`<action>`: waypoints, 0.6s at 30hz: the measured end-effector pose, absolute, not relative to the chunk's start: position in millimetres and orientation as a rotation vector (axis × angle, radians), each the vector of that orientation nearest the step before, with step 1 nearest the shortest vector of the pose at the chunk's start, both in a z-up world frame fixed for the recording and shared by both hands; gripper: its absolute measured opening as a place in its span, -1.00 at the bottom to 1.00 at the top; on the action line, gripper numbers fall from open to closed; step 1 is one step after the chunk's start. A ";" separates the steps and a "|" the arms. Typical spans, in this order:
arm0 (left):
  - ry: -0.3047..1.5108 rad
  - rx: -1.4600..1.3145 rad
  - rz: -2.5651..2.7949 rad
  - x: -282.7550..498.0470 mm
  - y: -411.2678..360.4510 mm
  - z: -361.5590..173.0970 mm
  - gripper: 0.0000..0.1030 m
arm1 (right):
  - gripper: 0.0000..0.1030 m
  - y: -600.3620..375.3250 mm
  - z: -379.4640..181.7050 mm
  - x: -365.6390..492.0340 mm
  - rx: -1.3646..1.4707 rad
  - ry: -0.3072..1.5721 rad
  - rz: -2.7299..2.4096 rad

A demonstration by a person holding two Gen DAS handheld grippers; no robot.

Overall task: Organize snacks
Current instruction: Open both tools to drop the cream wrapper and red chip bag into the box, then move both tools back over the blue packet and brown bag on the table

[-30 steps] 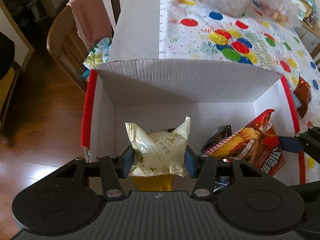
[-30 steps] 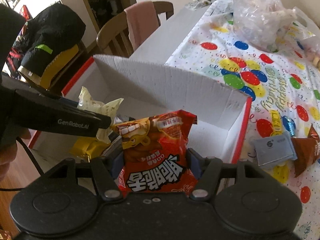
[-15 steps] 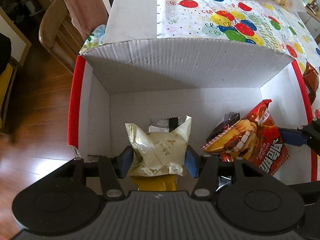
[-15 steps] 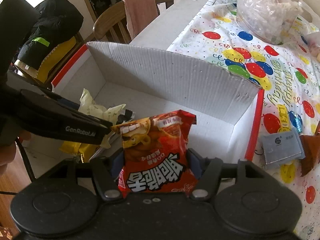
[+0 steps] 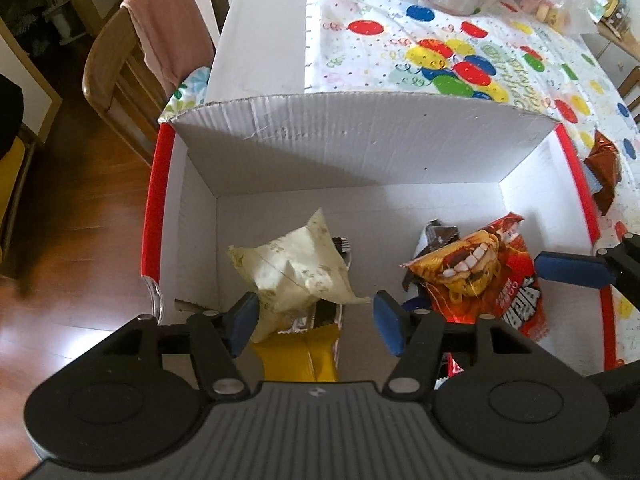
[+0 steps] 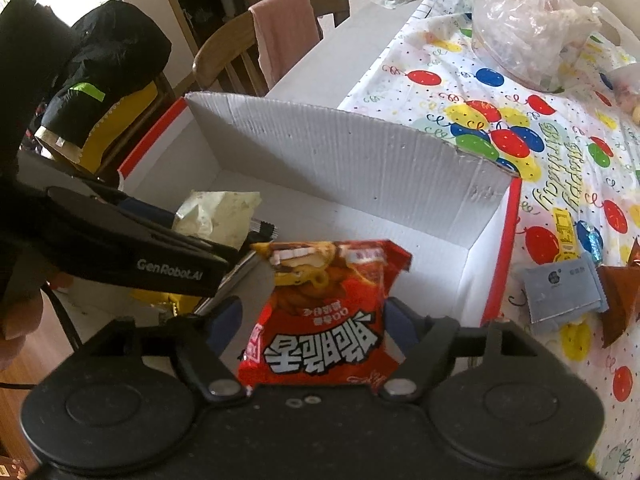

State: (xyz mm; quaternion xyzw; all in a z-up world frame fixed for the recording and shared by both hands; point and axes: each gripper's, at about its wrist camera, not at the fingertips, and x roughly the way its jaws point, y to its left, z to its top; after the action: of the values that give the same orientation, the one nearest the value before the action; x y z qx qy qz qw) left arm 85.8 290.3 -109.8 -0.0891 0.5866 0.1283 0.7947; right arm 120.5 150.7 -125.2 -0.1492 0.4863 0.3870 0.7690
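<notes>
White corrugated cardboard fills the centre of both wrist views: an open box (image 5: pixel 360 148) with red-edged side walls, standing on a bench (image 5: pixel 264 36) partly covered by a balloon-print birthday cloth (image 5: pixel 460 60). At lower centre of the left wrist frame, the left claw (image 5: pixel 314 320) points steeply down into the box, its jaws opening; the cream snack packet (image 5: pixel 296 276) tilts against the left blue pad, while the right pad stands clear of it. Under that packet lie a yellow packet (image 5: pixel 298 360) and dark wrappers on the box floor. At lower centre of the right wrist frame, the right claw (image 6: pixel 310 320) is also opening, with the red snack bag (image 6: pixel 324 316) upright between its pads; whether they touch it cannot be told. In the same frame the left claw's black body crosses from the left edge. Outside the box, at right, a grey-blue packet (image 6: pixel 560 292) and a brown packet (image 6: pixel 620 300) lie on the cloth. A clear plastic bag (image 6: pixel 524 20) sits at upper right, and a wooden chair (image 5: pixel 132 64) draped with a pink cloth (image 5: pixel 168 24) stands at upper left.
</notes>
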 end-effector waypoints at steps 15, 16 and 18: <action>1.066 -0.210 0.252 57.7 263.9 -65.4 0.36 | 0.77 106.4 -88.0 110.1 -0.240 0.969 0.839; 1.047 -0.212 0.251 55.9 260.9 -61.5 0.36 | 0.77 101.4 -84.7 109.9 -0.232 0.960 0.839; 1.018 -0.218 0.242 53.8 255.2 -55.2 0.36 | 0.79 92.4 -79.6 109.4 -0.218 0.946 0.840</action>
State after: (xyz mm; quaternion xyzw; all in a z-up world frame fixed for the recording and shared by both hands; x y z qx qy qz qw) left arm 53.8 255.2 -55.2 -0.1038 0.4852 0.1155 0.8605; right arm 109.4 92.4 -79.6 -0.1015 0.4414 0.3917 0.8009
